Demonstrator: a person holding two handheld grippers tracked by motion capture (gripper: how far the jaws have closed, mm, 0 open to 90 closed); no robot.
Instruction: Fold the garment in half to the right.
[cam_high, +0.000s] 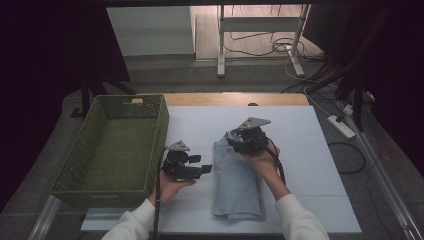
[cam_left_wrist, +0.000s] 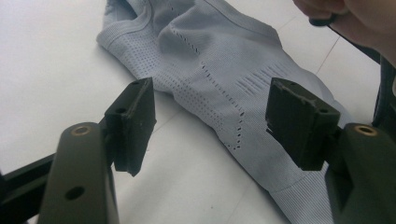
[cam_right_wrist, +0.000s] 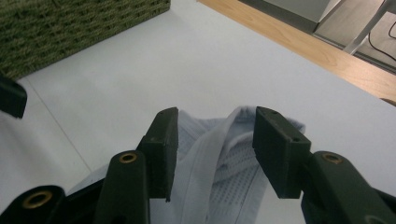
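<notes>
we see grey garment (cam_high: 237, 176) folded on white table (cam_high: 320, 165) | right gripper (cam_high: 248, 136) over its far end | left gripper (cam_high: 202, 169) beside green basket (cam_high: 85, 150)

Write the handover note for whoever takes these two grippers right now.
Left gripper: open, holding nothing, beside the garment's left edge.
Right gripper: open over the garment's far end, fingers astride the collar, not pressing it.
Grey garment: folded into a long strip, flat on the white table.
Green basket: at the table's left, nothing seen inside it.
Done: folding lengthwise, apparently.
Left: probably a further fold, then into the basket.
</notes>
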